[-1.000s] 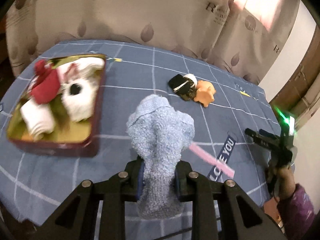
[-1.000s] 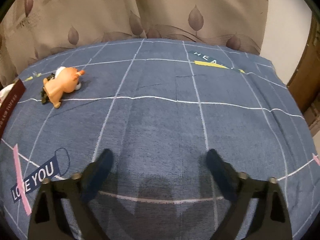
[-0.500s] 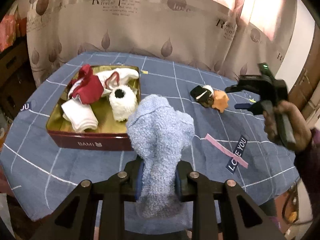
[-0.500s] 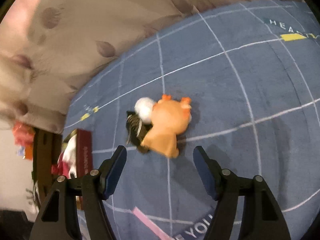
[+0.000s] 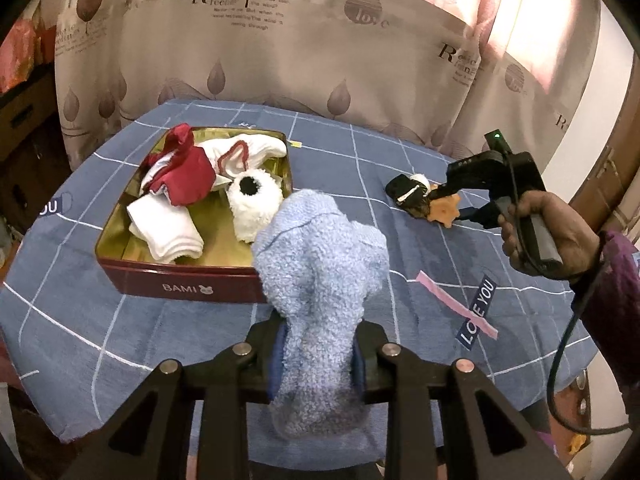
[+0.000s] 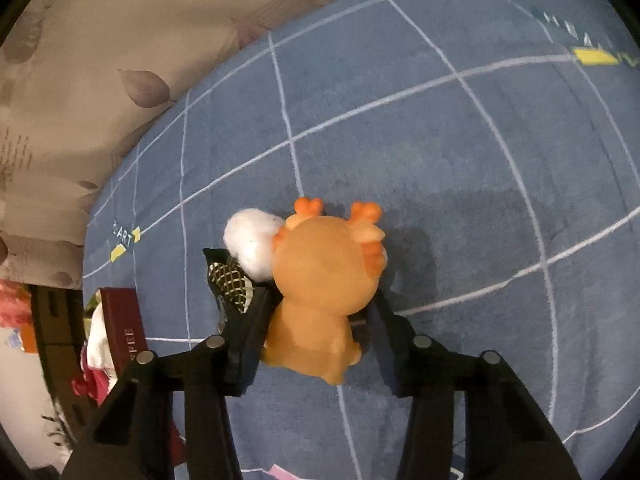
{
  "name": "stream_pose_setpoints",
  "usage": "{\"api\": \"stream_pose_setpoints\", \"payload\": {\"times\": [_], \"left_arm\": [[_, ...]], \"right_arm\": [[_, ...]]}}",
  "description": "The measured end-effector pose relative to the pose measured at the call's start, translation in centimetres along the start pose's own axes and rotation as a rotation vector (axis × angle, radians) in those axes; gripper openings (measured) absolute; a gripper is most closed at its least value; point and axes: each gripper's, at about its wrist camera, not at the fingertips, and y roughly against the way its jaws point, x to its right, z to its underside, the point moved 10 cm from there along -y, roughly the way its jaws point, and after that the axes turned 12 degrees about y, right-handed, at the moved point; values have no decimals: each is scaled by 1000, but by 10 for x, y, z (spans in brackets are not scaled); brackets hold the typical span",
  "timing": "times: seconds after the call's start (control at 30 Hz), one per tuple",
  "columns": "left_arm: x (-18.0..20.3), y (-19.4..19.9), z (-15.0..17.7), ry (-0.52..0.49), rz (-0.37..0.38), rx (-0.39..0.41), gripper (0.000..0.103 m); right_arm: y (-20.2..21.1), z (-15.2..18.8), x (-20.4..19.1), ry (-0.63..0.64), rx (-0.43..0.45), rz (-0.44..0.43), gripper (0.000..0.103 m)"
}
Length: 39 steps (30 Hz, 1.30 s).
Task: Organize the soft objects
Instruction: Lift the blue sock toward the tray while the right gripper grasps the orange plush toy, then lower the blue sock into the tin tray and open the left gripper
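Holding blue sock (image 5: 320, 280), long axis along its fingers: left gripper (image 5: 318, 354) | ahead-left: tin (image 5: 180, 286) with white and red socks | right gripper (image 6: 320, 320) closing around orange toy (image 6: 320, 280) on table (image 6: 480, 160)

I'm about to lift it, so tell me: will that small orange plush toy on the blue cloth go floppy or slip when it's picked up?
The small orange plush toy looks stuffed and rounded, so it should probably squash rather than flop. Its fuzzy surface likely grips well as the right tongs are closing around its body. The black-and-white soft piece lies against it and might get dragged along.
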Motion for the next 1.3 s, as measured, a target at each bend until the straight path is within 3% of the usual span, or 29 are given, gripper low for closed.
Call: {"api": "stream_pose_setpoints", "payload": {"times": [0.07,0.17,0.37,0.5,0.63,0.9,1.1,1.3], "left_arm": [[0,2,0,1,0,6,27],[0,3,0,2,-6,13,29],[-1,8,-3,25,-4,26,30],[-1,18,-9,46,8,45,30],[-11,22,-18,31,-31,50,30],[-63,2,-65,-23,-181,66,30],[-73,-37,-82,38,-122,6,30],[-70,-65,-91,22,-137,5,31]], "right_arm": [[4,1,-2,29,22,-16,34],[18,12,2,68,63,-43,34],[56,76,25,99,134,-110,34],[78,121,47,90,159,-114,34],[91,151,61,103,165,-111,34],[90,161,62,138,186,-113,34],[88,161,64,131,189,-127,34],[88,161,63,138,186,-123,35]]}}
